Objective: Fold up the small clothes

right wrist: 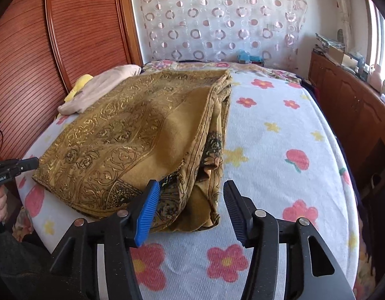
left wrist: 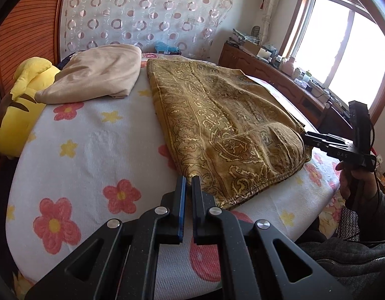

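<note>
The right gripper [right wrist: 191, 195] is seen with its jaws apart, the near corner of the folded gold patterned cloth [right wrist: 132, 135] lying between them without being pressed. The cloth is spread on the flowered bedspread [right wrist: 280, 130]. At the left edge, the left gripper [right wrist: 33, 163] is positioned at the cloth's far corner; contact cannot be determined.

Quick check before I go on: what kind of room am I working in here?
A home bedroom, most likely. The gold patterned cloth lies on a bed under a flower-print cover, with a yellow plush toy by the wooden headboard and a cluttered wooden cabinet under the window.
</note>
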### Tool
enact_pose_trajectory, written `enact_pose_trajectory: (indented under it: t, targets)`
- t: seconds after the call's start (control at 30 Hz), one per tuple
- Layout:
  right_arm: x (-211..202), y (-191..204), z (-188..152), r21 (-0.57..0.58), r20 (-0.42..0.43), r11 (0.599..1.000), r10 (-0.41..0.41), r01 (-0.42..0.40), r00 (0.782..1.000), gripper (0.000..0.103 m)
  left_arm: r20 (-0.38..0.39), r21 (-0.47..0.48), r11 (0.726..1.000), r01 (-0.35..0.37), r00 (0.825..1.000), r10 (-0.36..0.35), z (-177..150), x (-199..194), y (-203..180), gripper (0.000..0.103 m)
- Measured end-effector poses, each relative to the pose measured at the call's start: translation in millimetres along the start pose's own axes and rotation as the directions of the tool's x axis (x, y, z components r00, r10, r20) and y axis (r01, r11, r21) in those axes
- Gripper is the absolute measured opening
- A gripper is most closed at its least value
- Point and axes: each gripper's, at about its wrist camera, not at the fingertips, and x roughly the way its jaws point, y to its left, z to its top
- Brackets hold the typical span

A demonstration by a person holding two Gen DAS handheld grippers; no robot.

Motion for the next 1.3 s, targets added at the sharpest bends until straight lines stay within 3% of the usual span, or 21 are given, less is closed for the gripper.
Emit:
enact_pose_trajectory:
  t: [0.17,0.47,0.57,0.6,0.7,0.83,0.9,0.93,1.0,1.03,1.1,1.3]
  targets:
    - [9.1,2.5,-4.7,0.003,-0.043,1.000,0.002,-0.002,0.999,0.056,-0.002,-0.001,1.000,-0.003,1.000,0.003,0.3,1.2,0.5,0.005]
    - [7.1,8.8,-6.9,-0.039,-0.043,0.999,0.012,-0.014,0.999,0.056,-0.002,-0.007,1.000,0.001,1.000,-0.001,-0.7,3.6,0.7,0.005]
    - [6.5,10.7,-7.8,-0.051,-0.039,0.999,0.018,-0.020,0.999,0.048,-0.007,-0.016,1.000,0.008,1.000,-0.008,-1.6,5.3,2.3,0.005]
    - [6.4,11.4,-8.2,-0.051,-0.038,0.998,0.021,-0.023,0.999,0.040,-0.016,-0.022,1.000,0.007,1.000,-0.007,-1.8,7.2,3.2,0.006]
    - [5.7,11.6,-9.4,-0.051,-0.038,0.997,0.049,-0.051,0.998,0.020,-0.034,-0.031,1.000,-0.005,0.999,0.004,-3.1,13.0,5.8,0.014]
    - [4.6,9.5,-10.2,-0.037,-0.033,0.996,0.083,-0.084,0.996,0.009,-0.028,-0.013,1.000,0.008,1.000,-0.008,-1.9,13.9,2.3,0.023]
    - [3.6,5.2,-10.3,-0.017,-0.022,0.993,0.115,-0.116,0.993,0.007,-0.032,0.008,1.000,0.003,0.999,-0.002,-1.2,14.8,-2.2,0.023]
    - [2.8,2.5,-10.0,-0.003,-0.013,0.991,0.136,-0.136,0.991,0.007,-0.048,0.027,0.999,0.035,0.998,-0.034,0.0,16.3,-5.6,0.023]
    - [-1.0,-2.8,-8.5,0.022,0.012,0.983,0.180,-0.180,0.984,0.006,-0.055,0.051,0.998,0.046,0.998,-0.044,4.4,16.6,-9.8,0.008]
    - [-3.5,-4.5,-7.1,0.031,0.027,0.978,0.205,-0.206,0.978,0.006,-0.055,0.052,0.996,0.066,0.997,-0.063,9.6,15.3,-10.5,0.007]
    - [-8.6,-8.5,-3.4,0.041,0.055,0.972,0.230,-0.232,0.972,0.006,-0.027,0.044,0.994,0.096,0.995,-0.094,22.1,9.1,-10.9,0.006]
    - [-22.4,-24.0,28.7,0.069,0.156,0.945,0.305,-0.318,0.939,0.006,0.169,0.034,0.993,0.113,0.979,-0.117,98.1,-9.0,-10.1,0.005]
